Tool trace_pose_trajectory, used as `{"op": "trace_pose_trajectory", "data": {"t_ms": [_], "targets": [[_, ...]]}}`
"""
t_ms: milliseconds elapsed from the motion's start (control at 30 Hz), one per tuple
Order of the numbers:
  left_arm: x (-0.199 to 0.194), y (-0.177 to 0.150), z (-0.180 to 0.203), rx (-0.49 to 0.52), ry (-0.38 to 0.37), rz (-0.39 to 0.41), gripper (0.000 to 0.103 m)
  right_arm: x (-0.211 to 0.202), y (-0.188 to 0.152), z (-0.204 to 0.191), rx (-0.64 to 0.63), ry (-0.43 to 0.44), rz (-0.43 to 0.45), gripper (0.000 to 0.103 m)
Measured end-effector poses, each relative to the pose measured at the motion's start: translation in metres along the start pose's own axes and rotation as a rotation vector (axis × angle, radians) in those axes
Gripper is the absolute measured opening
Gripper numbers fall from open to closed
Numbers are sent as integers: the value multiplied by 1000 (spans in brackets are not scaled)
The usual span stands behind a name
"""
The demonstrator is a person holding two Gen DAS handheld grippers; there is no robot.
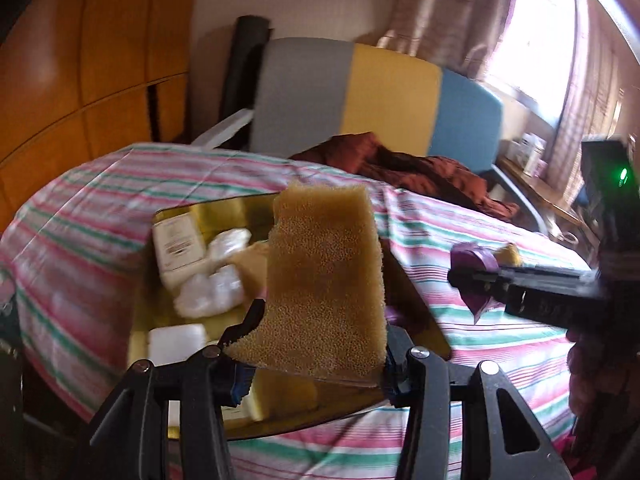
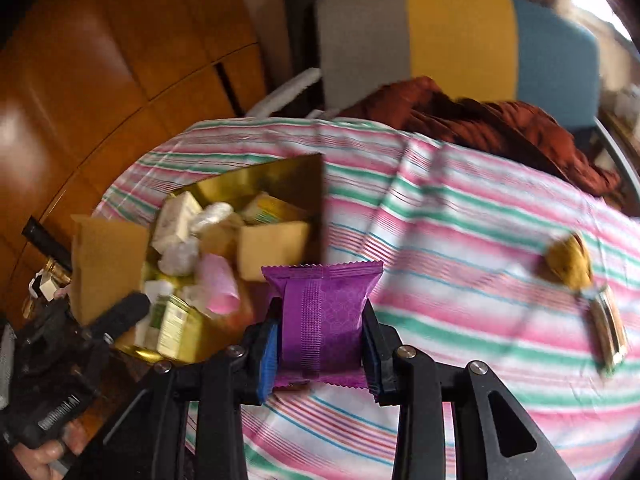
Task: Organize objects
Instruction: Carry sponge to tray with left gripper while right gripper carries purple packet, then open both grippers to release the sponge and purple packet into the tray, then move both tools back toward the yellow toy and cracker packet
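Striped pink, green and white cloth [image 2: 460, 216] covers the surface that fills the middle of both views, with a wooden cabinet [image 1: 80, 60] at upper left and a chair back [image 2: 460, 36] banded grey, yellow and blue at the top. At lower centre of the left wrist view, the left gripper [image 1: 308, 354] pinches a tan sponge [image 1: 324, 276] by its lower edge — the sponge stands upright, above the gold box [image 1: 188, 312] that sits on the cloth at centre left. Inside that box lie small cartons and white wrapped packets, blurred. At lower centre of the right wrist view, the right gripper [image 2: 320, 340] is clamped on a purple packet [image 2: 322, 316], its fingers pressed against both sides, held just beside the box's right edge. Toward the right edge of that view a small yellow-brown lump [image 2: 570, 260] and a flat gold-edged item [image 2: 610, 332] rest on the cloth — too blurred to identify. A rust-red cloth [image 2: 480, 120] is heaped at the chair.
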State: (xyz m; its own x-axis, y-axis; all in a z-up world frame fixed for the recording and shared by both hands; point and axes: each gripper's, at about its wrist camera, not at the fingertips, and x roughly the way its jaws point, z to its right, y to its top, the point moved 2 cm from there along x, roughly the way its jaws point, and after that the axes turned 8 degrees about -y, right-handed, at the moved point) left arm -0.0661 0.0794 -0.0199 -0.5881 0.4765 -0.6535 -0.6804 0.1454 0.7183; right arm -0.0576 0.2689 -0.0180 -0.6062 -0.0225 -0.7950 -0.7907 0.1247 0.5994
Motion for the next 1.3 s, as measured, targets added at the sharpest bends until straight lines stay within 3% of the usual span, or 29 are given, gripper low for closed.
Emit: {"op": "trace_pose_trajectory", "data": {"t_ms": [133, 300, 333, 367, 433, 533, 733, 900, 1033, 1300], "targets": [[6, -6, -21, -37, 29, -22, 49, 8, 13, -35, -85, 12, 27, 48], [9, -14, -35, -70, 42, -37, 50, 13, 12, -62, -157, 3, 38, 54], [8, -15, -36, -74, 42, -38, 50, 12, 9, -64, -159, 1, 44, 64], [9, -16, -39, -81, 40, -39, 50, 11, 6, -64, -161, -14, 55, 83], [9, -16, -40, -90, 39, -43, 50, 4, -2, -66, -191, -68, 100, 99], [8, -15, -39, -90, 59, -40, 51, 1, -13, -68, -227, -162, 114, 100], [2, -12, -32, -57, 103, -20, 53, 6, -33, -58, -204, -231, 82, 100], [-2, -7, -28, -22, 146, 4, 55, 7, -43, -40, -116, -226, 46, 91], [-6, -5, -22, 9, 165, 18, 57, -3, -46, -25, -28, -177, 61, 91], [-12, -4, -10, 79, 196, 42, 57, -16, -56, -20, -6, -147, 76, 91]]}}
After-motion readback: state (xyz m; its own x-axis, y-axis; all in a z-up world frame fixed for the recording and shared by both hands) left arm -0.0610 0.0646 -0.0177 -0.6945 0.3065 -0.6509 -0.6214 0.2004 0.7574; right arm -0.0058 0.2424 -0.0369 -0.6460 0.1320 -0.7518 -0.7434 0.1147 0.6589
